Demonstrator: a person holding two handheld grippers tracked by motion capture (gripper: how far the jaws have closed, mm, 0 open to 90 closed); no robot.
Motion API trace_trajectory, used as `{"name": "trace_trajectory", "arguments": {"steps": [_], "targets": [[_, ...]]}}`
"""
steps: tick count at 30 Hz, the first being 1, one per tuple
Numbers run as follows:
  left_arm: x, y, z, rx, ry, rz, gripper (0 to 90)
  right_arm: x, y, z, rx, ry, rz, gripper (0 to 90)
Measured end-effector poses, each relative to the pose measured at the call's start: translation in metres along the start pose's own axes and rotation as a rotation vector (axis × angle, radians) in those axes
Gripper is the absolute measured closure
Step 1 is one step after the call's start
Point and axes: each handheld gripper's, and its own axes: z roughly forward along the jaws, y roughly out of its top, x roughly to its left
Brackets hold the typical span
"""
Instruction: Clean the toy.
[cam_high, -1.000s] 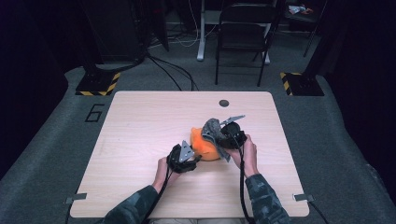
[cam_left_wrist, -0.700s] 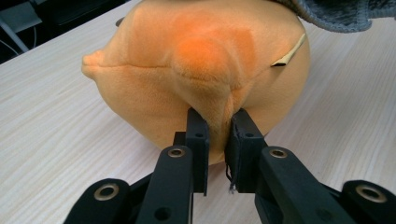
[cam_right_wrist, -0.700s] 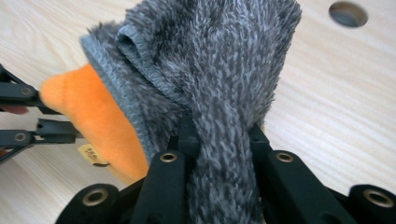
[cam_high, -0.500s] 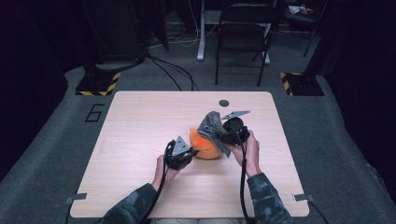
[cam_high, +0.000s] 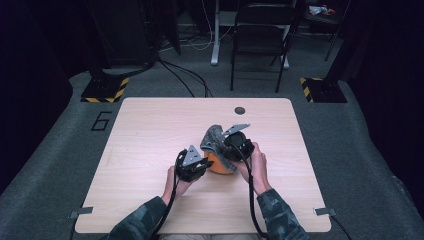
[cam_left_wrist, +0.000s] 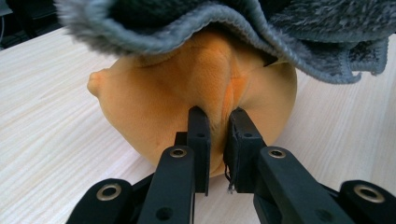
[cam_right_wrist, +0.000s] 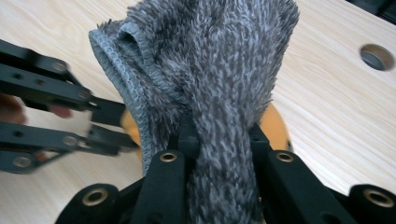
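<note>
On the table (cam_high: 150, 130), seen from above, the left gripper (cam_high: 199, 167) is held at about 8 o'clock from the orange plush (cam_high: 220, 164). Its jaws are pinched onto a fold of the plush (cam_left_wrist: 187, 93) — the pads (cam_left_wrist: 200, 135) are seen pressing the soft fabric between them in the left gripper view. The plush rests on the table just below its centre, between the two grippers. A grey cloth (cam_high: 214, 137) is draped over the plush from its 12 o'clock side; its stitched hem (cam_left_wrist: 261, 37) hangs above the orange surface. At about 2 o'clock from the plush, the right gripper (cam_high: 231, 149) is clamped on the cloth (cam_right_wrist: 219, 70) — a thick bunch of pile is squeezed between its jaws.
</note>
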Motion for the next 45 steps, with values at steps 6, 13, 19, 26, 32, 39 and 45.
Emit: {"name": "trace_trajectory", "arguments": {"steps": [6,13,19,26,32,39,45], "targets": [[0.003,-0.002,0.0,0.004,0.0,-0.021,80.7,-0.016,-0.007,0.004,0.032,-0.007,0.04,75.3],[0.003,-0.002,0.0,0.005,0.003,-0.022,80.7,-0.044,-0.023,0.011,0.093,-0.017,0.136,75.3],[0.004,-0.003,0.0,0.008,0.004,-0.027,80.5,-0.066,-0.041,0.025,0.156,-0.043,0.221,75.2],[0.006,-0.004,0.0,0.008,0.004,-0.028,80.5,-0.081,-0.06,0.046,0.218,-0.037,0.281,75.1],[0.008,-0.004,-0.001,0.007,0.006,-0.035,80.4,-0.076,-0.059,0.047,0.268,-0.111,0.215,75.1],[0.005,-0.004,-0.001,0.001,0.01,-0.027,80.4,-0.057,-0.013,-0.025,-0.023,-0.071,0.173,75.2],[0.002,-0.003,0.0,0.002,0.004,-0.024,80.4,-0.015,0.004,-0.029,-0.085,0.048,0.071,75.1]]}}
